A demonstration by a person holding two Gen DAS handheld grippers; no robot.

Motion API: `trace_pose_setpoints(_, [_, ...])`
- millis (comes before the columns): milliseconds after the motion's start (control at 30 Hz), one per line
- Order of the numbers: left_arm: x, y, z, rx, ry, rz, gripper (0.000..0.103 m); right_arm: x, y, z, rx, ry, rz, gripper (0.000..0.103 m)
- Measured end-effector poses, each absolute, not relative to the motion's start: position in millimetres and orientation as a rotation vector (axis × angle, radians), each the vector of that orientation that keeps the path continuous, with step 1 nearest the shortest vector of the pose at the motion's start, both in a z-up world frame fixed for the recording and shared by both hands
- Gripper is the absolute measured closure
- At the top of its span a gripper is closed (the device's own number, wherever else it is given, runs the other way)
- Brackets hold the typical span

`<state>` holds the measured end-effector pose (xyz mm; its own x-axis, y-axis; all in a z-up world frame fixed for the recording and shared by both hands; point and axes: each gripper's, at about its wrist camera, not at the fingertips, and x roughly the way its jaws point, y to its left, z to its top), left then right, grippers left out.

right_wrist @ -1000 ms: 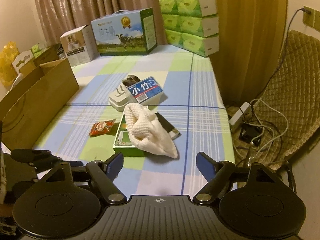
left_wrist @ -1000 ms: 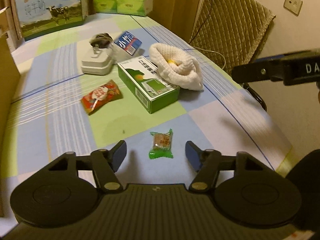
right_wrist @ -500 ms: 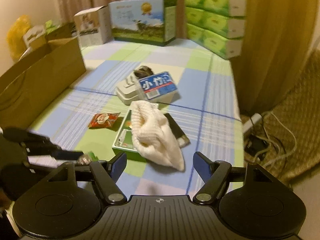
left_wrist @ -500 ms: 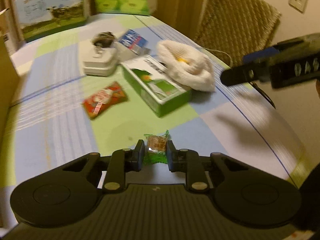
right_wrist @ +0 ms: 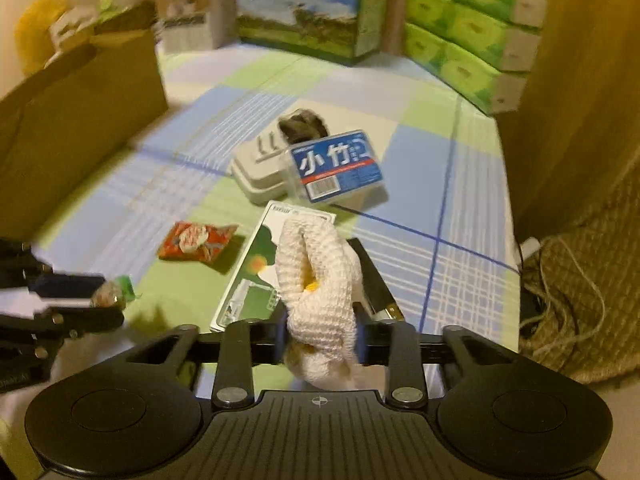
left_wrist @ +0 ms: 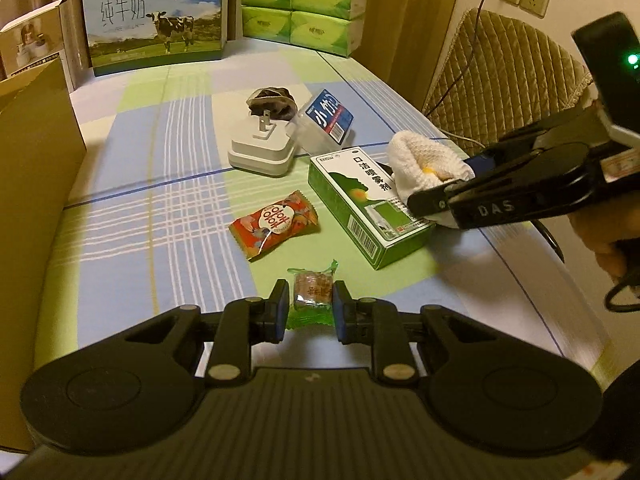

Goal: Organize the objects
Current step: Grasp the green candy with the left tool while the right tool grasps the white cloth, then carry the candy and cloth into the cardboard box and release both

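Note:
My left gripper (left_wrist: 310, 304) is shut on a small green-wrapped candy (left_wrist: 312, 292), held just above the checked tablecloth. My right gripper (right_wrist: 320, 340) is shut on a white knitted cloth (right_wrist: 320, 280) that lies partly on a green and white box (right_wrist: 256, 268). In the left wrist view the right gripper (left_wrist: 444, 196) comes in from the right onto the white cloth (left_wrist: 424, 160) beside the green box (left_wrist: 368, 204). In the right wrist view the left gripper (right_wrist: 100, 300) shows at the left with the candy (right_wrist: 116, 290).
A red snack packet (left_wrist: 276, 224), a white charger (left_wrist: 262, 148), a dark bundle (left_wrist: 272, 100) and a blue-labelled clear case (left_wrist: 326, 122) lie on the table. A brown cardboard box (left_wrist: 28, 184) stands at left. A milk carton box (left_wrist: 156, 16) and green tissue packs (left_wrist: 304, 4) stand at the back. A padded chair (left_wrist: 504, 76) is at right.
My left gripper closed on the green candy and lifted it slightly. My right gripper moved forward and down and closed on the white cloth.

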<state>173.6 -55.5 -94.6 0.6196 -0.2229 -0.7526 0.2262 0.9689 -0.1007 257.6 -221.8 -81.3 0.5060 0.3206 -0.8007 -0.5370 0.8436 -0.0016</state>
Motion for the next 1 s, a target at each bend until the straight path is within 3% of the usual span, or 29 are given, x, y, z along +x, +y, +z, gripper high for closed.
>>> trace_pose_setpoints(433, [137, -41, -41, -0.038, 0.803, -0.251, 0.085, 177, -236, 6, -0.017, 0.808, 0.485, 0.076])
trace_pose_setpoints(1000, [62, -5, 13, -0.035, 0.76, -0.211, 0.085, 87, -201, 21, 0.059, 0.804, 0.527, 0.076])
